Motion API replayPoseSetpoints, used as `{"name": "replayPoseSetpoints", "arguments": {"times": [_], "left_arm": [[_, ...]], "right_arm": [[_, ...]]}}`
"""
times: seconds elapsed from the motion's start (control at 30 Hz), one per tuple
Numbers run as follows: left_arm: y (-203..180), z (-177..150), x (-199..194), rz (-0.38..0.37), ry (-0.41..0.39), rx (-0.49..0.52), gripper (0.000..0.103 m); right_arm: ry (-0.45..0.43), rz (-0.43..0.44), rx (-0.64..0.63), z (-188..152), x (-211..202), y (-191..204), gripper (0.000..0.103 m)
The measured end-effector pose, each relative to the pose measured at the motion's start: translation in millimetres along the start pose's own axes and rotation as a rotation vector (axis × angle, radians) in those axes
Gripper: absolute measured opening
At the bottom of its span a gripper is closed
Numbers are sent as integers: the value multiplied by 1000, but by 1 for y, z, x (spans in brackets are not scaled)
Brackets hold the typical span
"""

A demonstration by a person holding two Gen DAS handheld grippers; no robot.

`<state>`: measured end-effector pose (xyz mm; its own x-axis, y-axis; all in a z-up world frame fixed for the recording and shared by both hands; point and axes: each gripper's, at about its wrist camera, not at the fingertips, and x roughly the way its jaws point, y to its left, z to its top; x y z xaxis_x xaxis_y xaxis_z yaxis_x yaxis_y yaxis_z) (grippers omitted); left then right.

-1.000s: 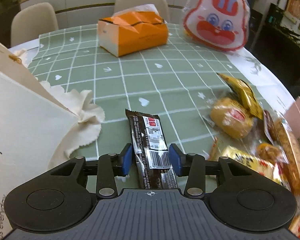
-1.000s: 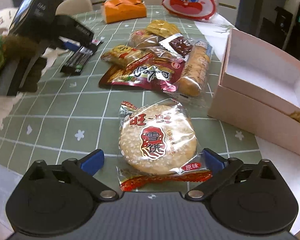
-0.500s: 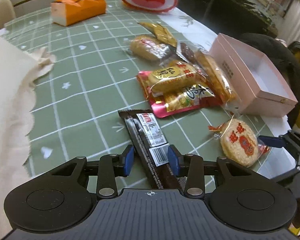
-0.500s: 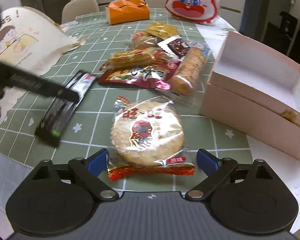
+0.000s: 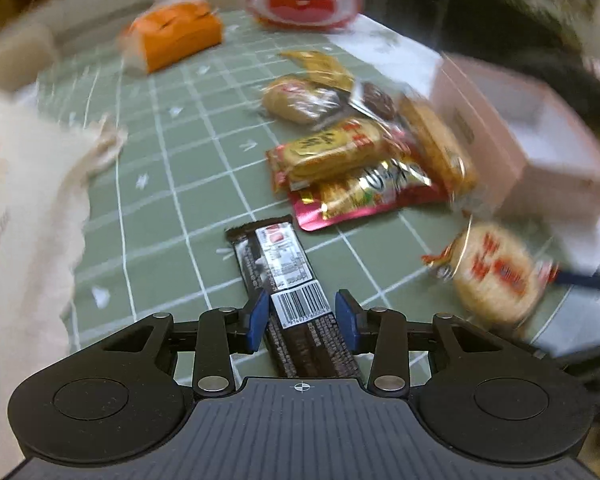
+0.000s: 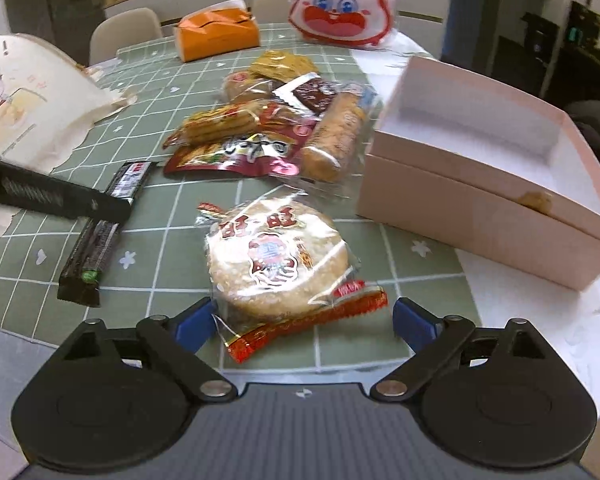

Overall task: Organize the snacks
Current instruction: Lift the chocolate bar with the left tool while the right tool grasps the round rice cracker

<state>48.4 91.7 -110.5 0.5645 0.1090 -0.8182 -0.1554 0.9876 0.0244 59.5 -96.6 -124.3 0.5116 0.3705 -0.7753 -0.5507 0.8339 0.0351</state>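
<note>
My left gripper [image 5: 302,316] is shut on a dark brown chocolate bar [image 5: 288,280] and holds it above the green checked tablecloth; the bar also shows in the right wrist view [image 6: 100,232]. My right gripper [image 6: 304,322] is open, its blue pads either side of a round rice cracker packet [image 6: 276,256], which the left wrist view shows blurred [image 5: 496,272]. An open pink box [image 6: 492,168] stands to the right. A pile of snack packets [image 6: 268,140] lies in the middle.
An orange tissue box [image 6: 218,36] and a white-and-red rabbit bag [image 6: 342,4] stand at the back. A cream tote bag [image 6: 24,96] lies at the left. Chairs stand behind the table. The table's edge [image 6: 540,320] is near at the right.
My left gripper has carried the chocolate bar from the tote bag side toward the right, nearer the snack pile and box. My right gripper has closed in on the rice cracker.
</note>
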Motion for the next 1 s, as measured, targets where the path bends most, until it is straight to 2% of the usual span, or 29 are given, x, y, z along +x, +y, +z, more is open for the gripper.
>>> {"name": "replayPoseSetpoints", "arguments": {"times": [0.1, 0.17, 0.23, 0.4, 0.47, 0.57, 0.7, 0.83, 0.93, 1.0], "left_arm": [[-5, -4, -1, 27, -9, 76, 49], [2, -4, -1, 38, 5, 62, 57], [11, -6, 0, 38, 24, 29, 58], [20, -4, 5, -31, 39, -45, 57], [23, 0, 7, -59, 36, -90, 67], [24, 2, 10, -91, 35, -112, 73], [21, -2, 9, -86, 23, -99, 70], [21, -3, 6, -17, 26, -110, 46], [28, -7, -1, -62, 70, -137, 46], [33, -12, -6, -84, 83, -163, 46]], "right_arm": [[-3, -34, 8, -6, -2, -3, 95], [-12, -42, 27, -10, -4, -6, 95], [-23, -48, 49, -13, -5, -7, 95], [-55, -62, 55, -19, -5, -4, 95], [-55, -55, 45, -19, -5, -4, 95], [-48, -28, 13, -13, -8, -8, 92], [-116, -12, -34, 4, -14, -12, 92], [-113, 80, -104, 21, 1, -5, 92], [-46, 129, -114, 33, 11, 6, 91], [-56, 204, -100, 37, 3, 10, 91]]}}
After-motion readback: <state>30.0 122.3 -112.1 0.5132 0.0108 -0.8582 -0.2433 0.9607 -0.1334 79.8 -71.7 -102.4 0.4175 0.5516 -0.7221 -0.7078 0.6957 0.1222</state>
